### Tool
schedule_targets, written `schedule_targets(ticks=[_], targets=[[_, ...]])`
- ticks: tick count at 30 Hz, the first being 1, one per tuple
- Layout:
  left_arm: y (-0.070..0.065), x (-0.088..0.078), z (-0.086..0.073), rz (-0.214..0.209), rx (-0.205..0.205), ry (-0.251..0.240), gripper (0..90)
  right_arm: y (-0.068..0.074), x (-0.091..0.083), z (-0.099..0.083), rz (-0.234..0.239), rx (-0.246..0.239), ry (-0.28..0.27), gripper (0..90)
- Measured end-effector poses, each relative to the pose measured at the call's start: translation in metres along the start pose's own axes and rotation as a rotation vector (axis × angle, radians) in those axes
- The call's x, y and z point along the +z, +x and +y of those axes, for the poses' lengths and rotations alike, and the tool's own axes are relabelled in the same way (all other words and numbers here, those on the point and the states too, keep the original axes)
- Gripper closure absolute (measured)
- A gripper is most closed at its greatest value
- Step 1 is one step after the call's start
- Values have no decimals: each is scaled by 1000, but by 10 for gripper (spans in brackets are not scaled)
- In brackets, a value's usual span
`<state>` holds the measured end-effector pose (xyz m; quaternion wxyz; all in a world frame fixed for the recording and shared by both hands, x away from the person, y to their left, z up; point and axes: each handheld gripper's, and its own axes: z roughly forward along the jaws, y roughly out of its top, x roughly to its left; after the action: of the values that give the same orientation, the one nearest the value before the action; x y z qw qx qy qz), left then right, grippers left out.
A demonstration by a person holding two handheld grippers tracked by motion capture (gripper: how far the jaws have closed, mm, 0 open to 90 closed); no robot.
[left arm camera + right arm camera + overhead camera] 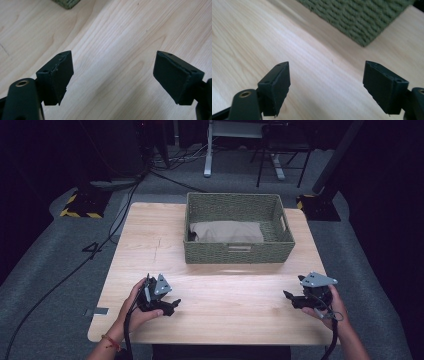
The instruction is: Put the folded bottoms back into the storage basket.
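A light wooden surface (215,305) is being viewed from above, with a green woven basket (239,252) standing at its far middle and a folded beige cloth (227,232) lying inside the basket, toward its left part. The left hand-held gripper (172,306) is being held by a hand (137,307) low over the near left part of the surface, well apart from the basket, with its jaws pointing toward the middle of the surface. In the left gripper view, that hand-held gripper (112,77) is being shown with its jaws standing wide, only bare wood grain lying between the pads, and a corner of the basket (66,3) is being seen at the top edge. The right hand-held gripper (290,296) is being held by the other hand (334,307) over the near right part of the surface, its jaws pointing leftward. In the right gripper view, this hand-held gripper (325,82) is likewise being shown spread wide with nothing gripped, and the woven wall of the basket (362,17) is being seen ahead, apart from the jaws. Black cables are being trailed from both tools toward the near edge.
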<state>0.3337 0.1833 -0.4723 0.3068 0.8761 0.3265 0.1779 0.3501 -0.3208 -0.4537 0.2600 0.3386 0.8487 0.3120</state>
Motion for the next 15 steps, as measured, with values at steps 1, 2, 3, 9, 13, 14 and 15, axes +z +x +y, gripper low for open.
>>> schedule_targets(ticks=[1, 2, 3, 9, 13, 14, 15], targets=[[0, 0, -2, -9, -13, 3, 170, -1, -1, -3, 0, 1, 4, 220], [0, 1, -5, -15, -26, 3, 170, -2, -2, -10, 1, 16, 6, 216], [0, 0, -7, -19, -34, 2, 170, -4, -3, -16, 9, 33, 11, 216], [0, 0, -22, -16, -50, 19, 170, -14, -6, -58, -3, 139, 42, 211], [7, 1, -36, -1, -90, 40, 152, -21, -7, -78, 7, 200, 25, 187], [10, 1, -40, -19, -124, 24, 153, -22, -7, -81, 8, 218, 16, 181], [12, 1, -44, -35, -155, 12, 153, -24, -8, -84, 6, 232, 4, 169]])
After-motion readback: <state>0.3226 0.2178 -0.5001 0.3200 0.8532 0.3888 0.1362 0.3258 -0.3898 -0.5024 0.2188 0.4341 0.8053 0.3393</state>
